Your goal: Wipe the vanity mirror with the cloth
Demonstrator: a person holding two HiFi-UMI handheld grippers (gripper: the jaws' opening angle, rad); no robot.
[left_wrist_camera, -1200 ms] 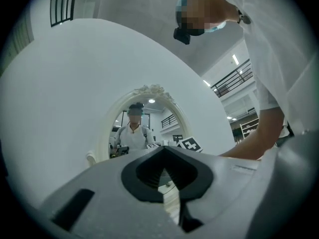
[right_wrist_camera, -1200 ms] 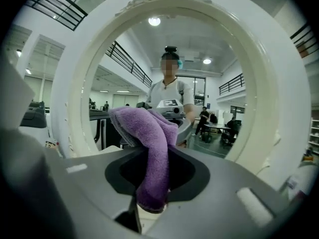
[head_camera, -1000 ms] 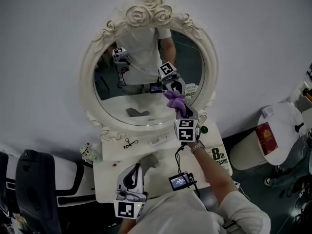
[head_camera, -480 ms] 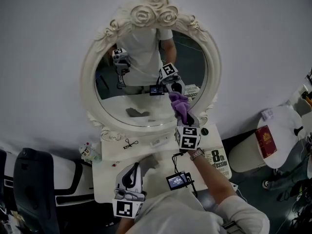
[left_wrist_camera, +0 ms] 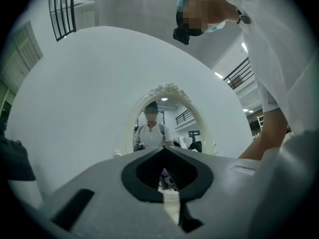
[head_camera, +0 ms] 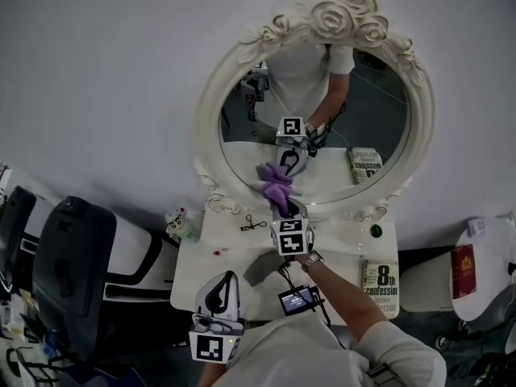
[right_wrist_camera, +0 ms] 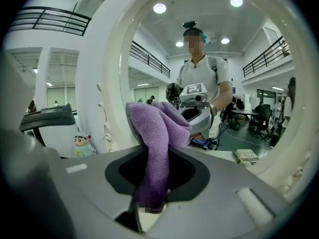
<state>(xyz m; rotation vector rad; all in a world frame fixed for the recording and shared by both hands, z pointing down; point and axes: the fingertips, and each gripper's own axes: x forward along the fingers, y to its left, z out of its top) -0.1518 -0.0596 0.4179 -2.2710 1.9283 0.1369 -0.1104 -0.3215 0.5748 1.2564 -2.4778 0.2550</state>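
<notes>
One tip: with right gripper [right_wrist_camera: 154,183] clamped on cloth [right_wrist_camera: 157,133], press flat at 7 o'clock of mirror [head_camera: 379,111] (left gripper [left_wrist_camera: 162,152] closed, empty).

A white counter [head_camera: 343,236] carried a paperback book [head_camera: 379,287] at its four o'clock corner and a small green knob [head_camera: 376,230] at two o'clock. A cartoon figurine [head_camera: 179,222] stood at ten o'clock, with a black eyelash curler [head_camera: 253,224] near eleven. A dark chair [head_camera: 72,272] sat beyond nine o'clock; a red book [head_camera: 463,260] lay on a white stool [head_camera: 488,236] beyond three.
</notes>
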